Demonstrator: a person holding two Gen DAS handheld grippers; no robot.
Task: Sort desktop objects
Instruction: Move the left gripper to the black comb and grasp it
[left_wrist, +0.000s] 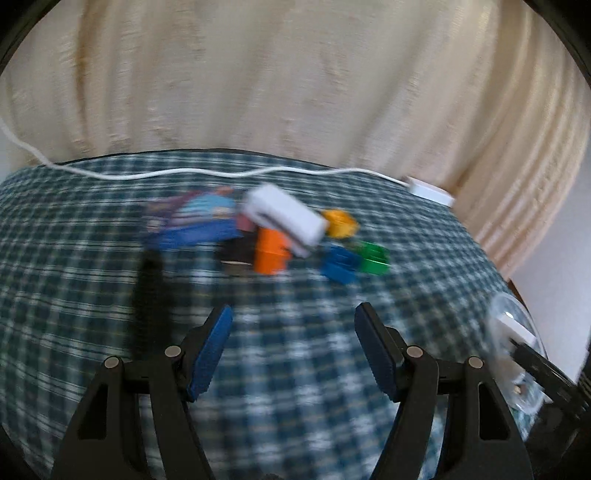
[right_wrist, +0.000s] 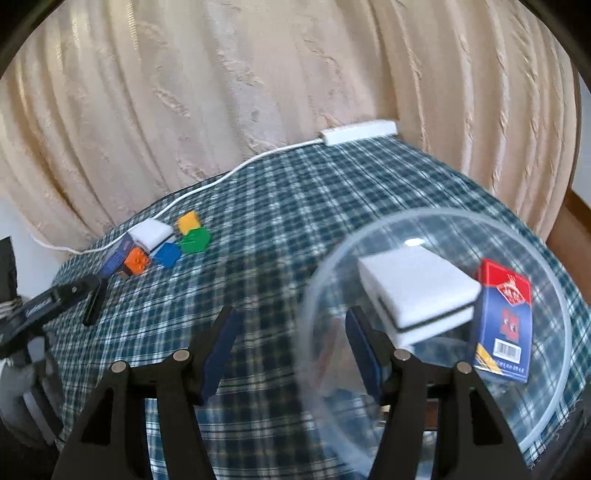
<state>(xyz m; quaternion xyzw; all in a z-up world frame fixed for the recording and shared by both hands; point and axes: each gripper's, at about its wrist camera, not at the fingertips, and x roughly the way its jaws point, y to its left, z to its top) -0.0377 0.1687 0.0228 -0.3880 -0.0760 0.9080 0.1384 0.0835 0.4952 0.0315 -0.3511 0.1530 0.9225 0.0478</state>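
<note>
Two tongs hang over the checked table, both spread wide with nothing between their blue pads. In the left wrist view the left tongs sit at lower centre, with a broad strip of bare cloth between their tips and the blurred cluster at mid frame: an orange block, a blue block, a green block, a yellow block, a white box lying across them and a blue card pack at the left. A white cable runs along the far table edge below the curtain. In the right wrist view the right tongs straddle the near rim of a clear bowl at lower right, close to the table's right edge; inside it lie a white case and a red-and-blue card box, touching.
</note>
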